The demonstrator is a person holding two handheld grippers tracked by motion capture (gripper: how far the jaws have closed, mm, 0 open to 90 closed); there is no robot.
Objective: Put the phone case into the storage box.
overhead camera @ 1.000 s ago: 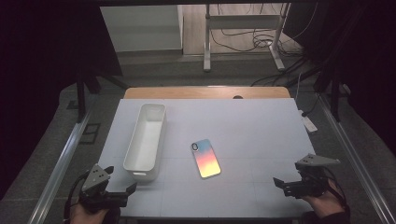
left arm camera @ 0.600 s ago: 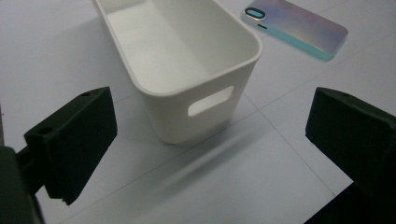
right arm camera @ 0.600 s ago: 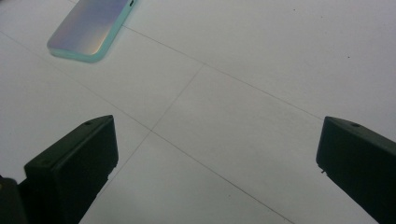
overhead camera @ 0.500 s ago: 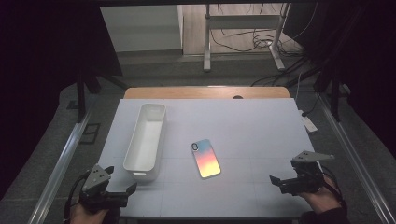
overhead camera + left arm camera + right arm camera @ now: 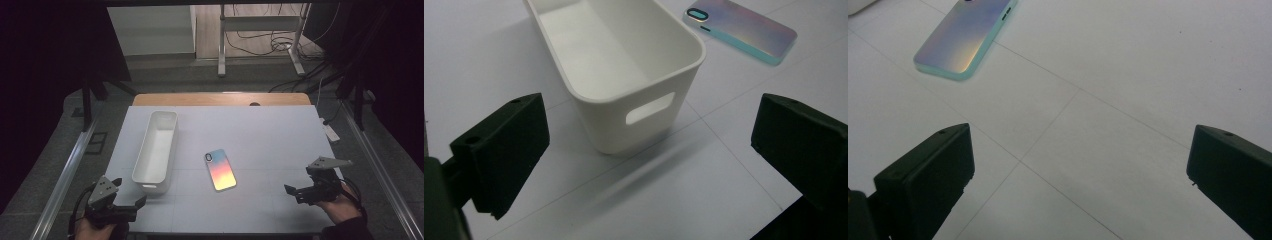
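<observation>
My left gripper (image 5: 141, 201) sits at worktop's near-left corner, jaws spread wide, nothing between, aimed at the white bin (image 5: 156, 150) w/ handle slot just ahead. Right gripper (image 5: 289, 190) near the near-right corner, also spread, empty. Phone (image 5: 220, 169) lies flat mid-worktop, just right of bin, apart from both.

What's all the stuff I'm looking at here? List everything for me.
Phone: one, back up, pink-orange-blue gradient with a teal edge, middle of the table.
Bin: one, white, long, empty, left of the phone, handle cutout in its near end.
Table: one, pale top with a wooden far edge.
Cables: several, dark, on the floor beyond the table.
Left gripper: one, black, open, near left corner, facing the bin.
Right gripper: one, black, open, near right edge, facing the phone.
</observation>
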